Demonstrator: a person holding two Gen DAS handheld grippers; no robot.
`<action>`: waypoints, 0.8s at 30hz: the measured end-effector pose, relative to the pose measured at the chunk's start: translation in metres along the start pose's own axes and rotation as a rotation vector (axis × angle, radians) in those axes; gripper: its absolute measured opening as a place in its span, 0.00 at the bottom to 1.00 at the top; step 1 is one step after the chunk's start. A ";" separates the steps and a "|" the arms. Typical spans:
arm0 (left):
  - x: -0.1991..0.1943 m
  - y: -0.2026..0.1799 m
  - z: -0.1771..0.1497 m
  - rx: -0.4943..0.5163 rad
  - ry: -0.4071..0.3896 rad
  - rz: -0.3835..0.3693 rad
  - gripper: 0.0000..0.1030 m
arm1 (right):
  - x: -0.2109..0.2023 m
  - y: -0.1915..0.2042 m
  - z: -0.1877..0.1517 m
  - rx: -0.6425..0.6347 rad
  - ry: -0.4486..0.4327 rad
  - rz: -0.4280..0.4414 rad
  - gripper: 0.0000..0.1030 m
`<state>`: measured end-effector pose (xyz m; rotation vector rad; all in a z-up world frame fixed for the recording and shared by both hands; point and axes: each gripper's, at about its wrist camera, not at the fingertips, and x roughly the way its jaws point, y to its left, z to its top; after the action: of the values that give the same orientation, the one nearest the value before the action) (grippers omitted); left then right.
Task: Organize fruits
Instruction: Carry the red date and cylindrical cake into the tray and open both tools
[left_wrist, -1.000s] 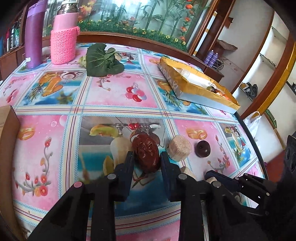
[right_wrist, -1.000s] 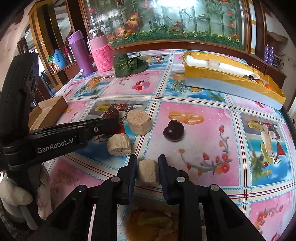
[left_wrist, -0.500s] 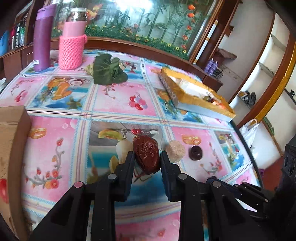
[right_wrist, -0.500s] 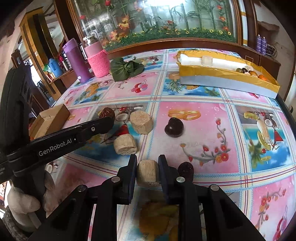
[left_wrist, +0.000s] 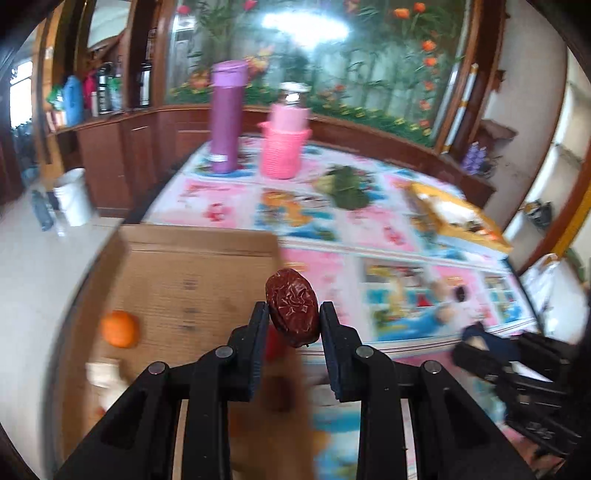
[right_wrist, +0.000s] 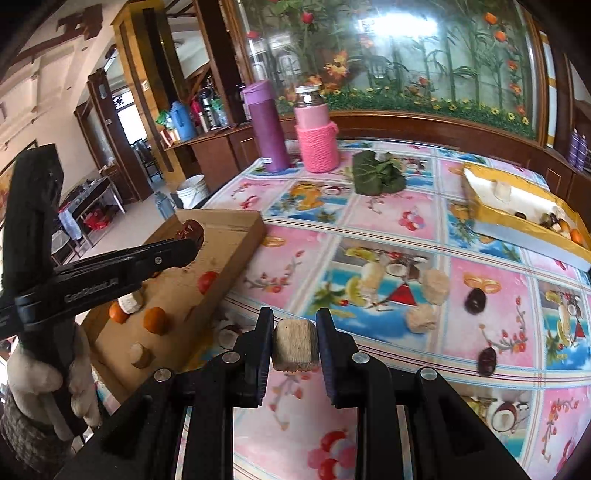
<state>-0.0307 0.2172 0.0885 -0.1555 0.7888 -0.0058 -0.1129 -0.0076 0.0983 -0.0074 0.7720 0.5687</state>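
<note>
My left gripper is shut on a wrinkled red date and holds it in the air over the right edge of a flat cardboard box. From the right wrist view that same left gripper hangs over the cardboard box with the date at its tip. My right gripper is shut on a tan block-shaped piece, lifted above the tablecloth. An orange fruit lies in the box. Two more tan pieces and dark fruits lie on the cloth.
A yellow-rimmed tray with several small fruits stands at the far right. A purple flask, a pink knitted jar and a green leaf bundle stand at the back. A gloved hand holds the left gripper.
Both grippers have risen and swung left with their loads. The left one carried the date from the cloth to above the cardboard box; the right one lifted the tan piece off the table.
</note>
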 end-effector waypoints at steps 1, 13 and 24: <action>0.003 0.013 0.002 0.002 0.012 0.035 0.26 | 0.004 0.011 0.004 -0.016 0.002 0.017 0.25; 0.059 0.108 0.017 -0.159 0.150 0.160 0.26 | 0.110 0.089 0.049 -0.052 0.136 0.162 0.26; 0.047 0.127 0.015 -0.249 0.108 0.098 0.30 | 0.167 0.114 0.054 -0.112 0.220 0.116 0.26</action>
<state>0.0063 0.3418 0.0476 -0.3541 0.9026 0.1783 -0.0368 0.1816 0.0493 -0.1310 0.9580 0.7294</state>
